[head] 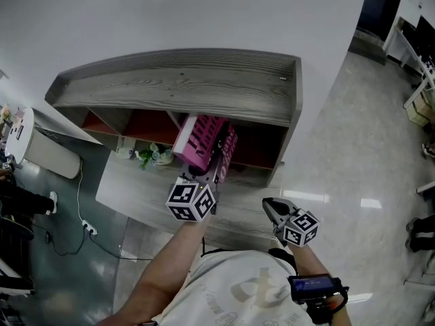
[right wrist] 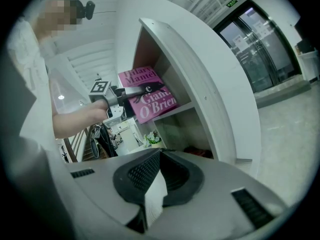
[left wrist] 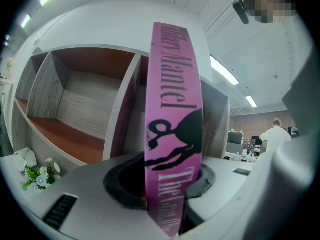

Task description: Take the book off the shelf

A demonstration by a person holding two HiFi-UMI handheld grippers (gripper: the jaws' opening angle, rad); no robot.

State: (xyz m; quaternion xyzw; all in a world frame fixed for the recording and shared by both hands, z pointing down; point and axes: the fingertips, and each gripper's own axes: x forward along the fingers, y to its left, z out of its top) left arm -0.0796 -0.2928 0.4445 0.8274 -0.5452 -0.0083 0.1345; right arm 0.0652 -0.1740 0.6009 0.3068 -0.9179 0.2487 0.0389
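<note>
A pink book [head: 200, 141] with black lettering on its spine [left wrist: 172, 109] leans out of the middle bay of the grey wooden shelf unit [head: 183, 83]. My left gripper [head: 211, 172] is shut on its lower end, and the spine runs up between the two pads [left wrist: 170, 184]. The right gripper view shows the book's cover [right wrist: 147, 96] at the shelf opening with the left gripper on it. My right gripper [head: 270, 206] hangs lower right of the shelf, apart from the book. Its jaws [right wrist: 155, 184] look shut with nothing in them.
The shelf's bays have reddish floors, and a lower grey ledge [head: 136, 189] juts out in front. A small bunch of flowers [head: 151, 156] [left wrist: 37, 173] sits at the left on that ledge. A white round table [head: 20, 131] and a floor cable [head: 81, 209] lie left.
</note>
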